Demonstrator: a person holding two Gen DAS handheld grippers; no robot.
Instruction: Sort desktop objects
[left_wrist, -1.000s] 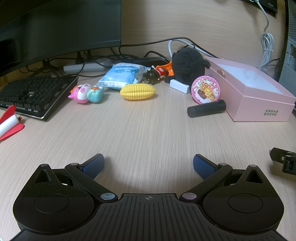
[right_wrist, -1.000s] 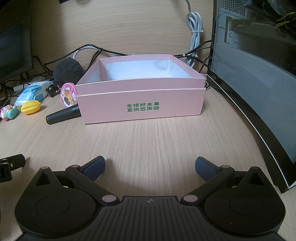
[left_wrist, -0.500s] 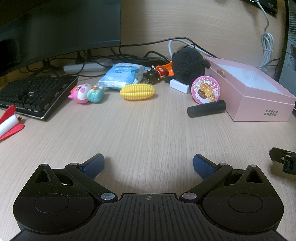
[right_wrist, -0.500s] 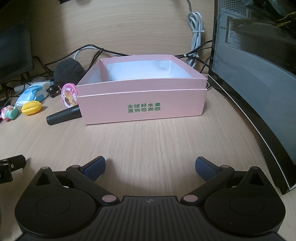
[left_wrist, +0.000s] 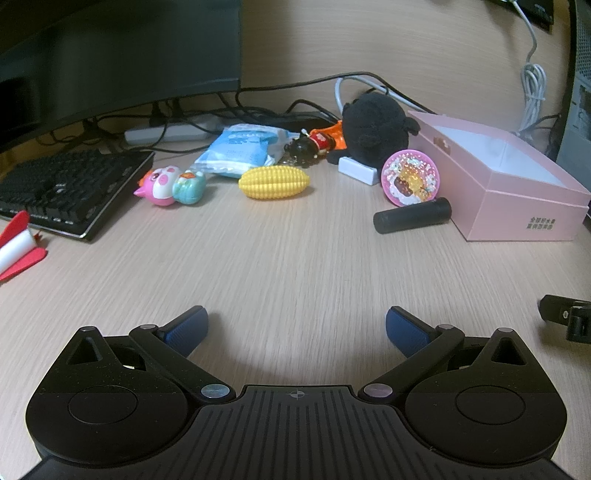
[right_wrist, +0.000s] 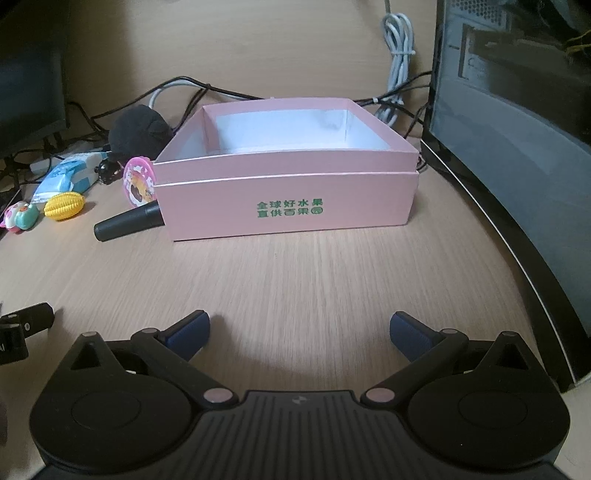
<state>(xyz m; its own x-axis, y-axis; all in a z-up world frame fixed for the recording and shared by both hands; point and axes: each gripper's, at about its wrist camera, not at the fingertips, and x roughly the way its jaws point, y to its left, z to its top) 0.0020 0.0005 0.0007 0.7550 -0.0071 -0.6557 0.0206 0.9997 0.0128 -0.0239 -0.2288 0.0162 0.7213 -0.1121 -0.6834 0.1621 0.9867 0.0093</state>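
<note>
Desktop objects lie scattered along the back of the wooden desk (left_wrist: 295, 258), none yet inside the pink box (right_wrist: 288, 206), whose white inside shows nothing in it. By that, the sorting seems to stand at its very start.

The left gripper (left_wrist: 295, 325) hangs low over bare desk with its blue-padded fingers spread wide and nothing between them. The right gripper (right_wrist: 299, 328) does the same, facing the box's printed front wall, its fingers likewise apart and holding nothing.

The next move likely calls for one gripper to travel forward to a chosen item, straddle it and close. The black cylinder (left_wrist: 412, 215) lies on its side touching the box's left wall, and could roll when nudged. Just behind it a round pink disc (left_wrist: 410, 178) stands on edge, near a black plush toy (left_wrist: 375, 127) and a small white block (left_wrist: 360, 170). Further left lie a ribbed yellow corn toy (left_wrist: 273, 181), a pink and teal figure (left_wrist: 171, 184), a blue-white packet (left_wrist: 243, 147) and a small dark figurine (left_wrist: 306, 147). A keyboard (left_wrist: 62, 188) sits at the far left, with a red and white thing (left_wrist: 18, 243) partly cut off by the frame.
</note>
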